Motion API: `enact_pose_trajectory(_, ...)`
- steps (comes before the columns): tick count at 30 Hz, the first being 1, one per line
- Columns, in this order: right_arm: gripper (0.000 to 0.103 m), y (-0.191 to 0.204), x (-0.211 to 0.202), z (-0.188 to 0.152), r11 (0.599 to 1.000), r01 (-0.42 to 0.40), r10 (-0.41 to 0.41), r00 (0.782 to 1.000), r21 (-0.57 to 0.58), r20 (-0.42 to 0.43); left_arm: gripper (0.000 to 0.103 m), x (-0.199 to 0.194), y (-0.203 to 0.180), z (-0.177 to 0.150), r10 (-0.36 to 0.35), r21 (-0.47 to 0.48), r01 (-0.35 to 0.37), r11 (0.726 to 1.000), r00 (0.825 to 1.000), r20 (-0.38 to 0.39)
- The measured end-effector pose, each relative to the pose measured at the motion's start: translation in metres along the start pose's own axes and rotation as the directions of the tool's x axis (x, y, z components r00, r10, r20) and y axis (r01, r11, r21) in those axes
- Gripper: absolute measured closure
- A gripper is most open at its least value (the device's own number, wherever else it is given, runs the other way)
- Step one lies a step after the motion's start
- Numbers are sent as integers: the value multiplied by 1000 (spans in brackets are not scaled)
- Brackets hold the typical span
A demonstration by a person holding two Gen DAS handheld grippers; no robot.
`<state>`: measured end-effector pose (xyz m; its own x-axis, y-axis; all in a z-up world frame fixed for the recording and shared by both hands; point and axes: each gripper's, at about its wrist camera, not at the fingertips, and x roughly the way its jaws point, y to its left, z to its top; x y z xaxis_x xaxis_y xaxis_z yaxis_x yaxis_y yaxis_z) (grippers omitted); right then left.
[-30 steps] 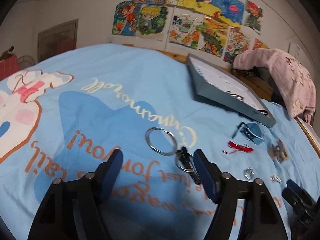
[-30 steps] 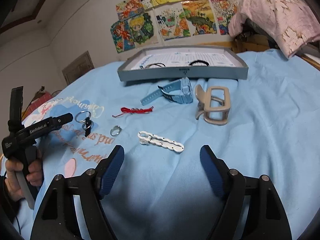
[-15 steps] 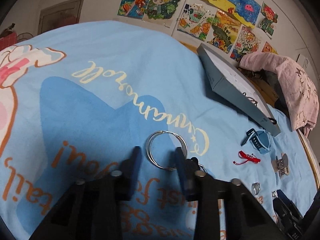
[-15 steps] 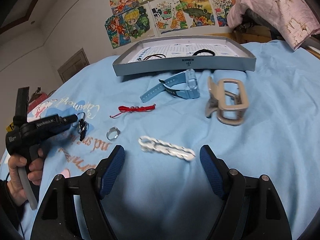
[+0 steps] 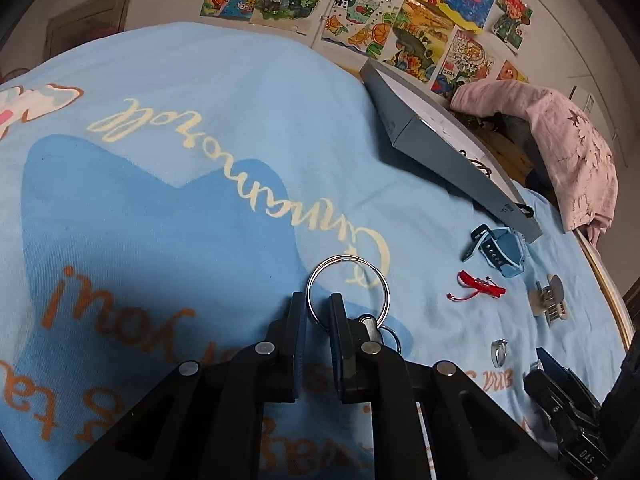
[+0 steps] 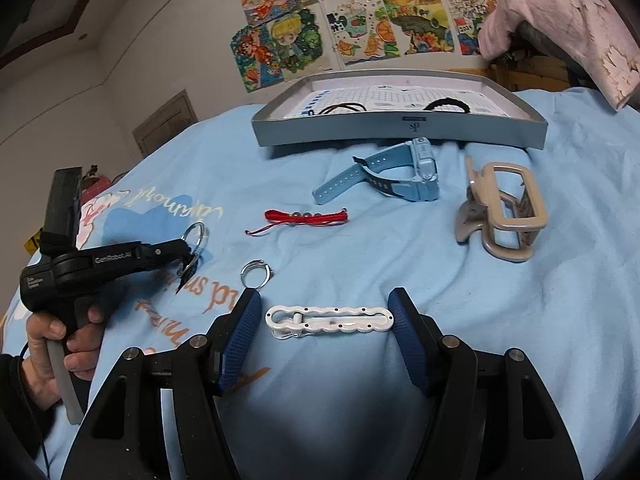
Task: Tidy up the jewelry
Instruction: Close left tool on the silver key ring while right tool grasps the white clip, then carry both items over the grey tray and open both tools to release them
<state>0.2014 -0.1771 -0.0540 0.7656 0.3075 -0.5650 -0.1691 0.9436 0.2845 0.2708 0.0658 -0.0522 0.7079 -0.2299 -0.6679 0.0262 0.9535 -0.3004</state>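
My left gripper (image 5: 318, 310) is shut on the near rim of a large silver key ring (image 5: 347, 289) with a smaller ring and dark fob behind it; it also shows in the right wrist view (image 6: 195, 237), lifted off the blanket. My right gripper (image 6: 324, 316) is open, its jaws on either side of a white hair clip (image 6: 328, 321) that lies on the blanket. A small silver ring (image 6: 257, 272), red string bracelet (image 6: 306, 218), blue watch (image 6: 400, 176) and beige claw clip (image 6: 504, 212) lie beyond. The grey tray (image 6: 400, 130) holds two black cords.
A light-blue printed blanket (image 5: 180, 200) covers the bed. A pink cloth (image 6: 560, 20) hangs at the back right. Drawings (image 6: 352, 24) hang on the wall behind the tray.
My left gripper moved forward and closed on the big key ring, which now hangs off the blanket. My right gripper moved down so that its jaws flank the white clip.
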Motion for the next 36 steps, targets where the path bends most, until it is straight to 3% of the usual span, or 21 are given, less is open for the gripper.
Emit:
enact_pose_trajectory(9, 42, -2, -13, 0, 1000, 3, -4, 1000, 14, 26, 92, 6, 0, 2, 19, -11, -19, 1000, 1000, -23)
enact_pose_trajectory(16, 42, -1, -8, -2, 1000, 18, -18, 1000, 7, -5, 98, 5, -12, -1, 56, 67, -54, 996, 998, -16)
enact_pose_trajectory(20, 48, -1, -8, -3, 1000, 21, -21, 1000, 2, -2, 99, 0, -19, -5, 28, 110, -26, 994, 999, -19)
enact_pose_trajectory(25, 49, -3, -9, -3, 1000, 4, -4, 1000, 8, 6, 99, -11, -34, -13, 19, 192, -16, 981, 1000, -13)
enact_pose_trajectory(36, 49, -3, -28, 6, 999, -32, 32, 995, -1, 97, 100, -48, -55, -3, -25, 221, 9, 975, 997, 68)
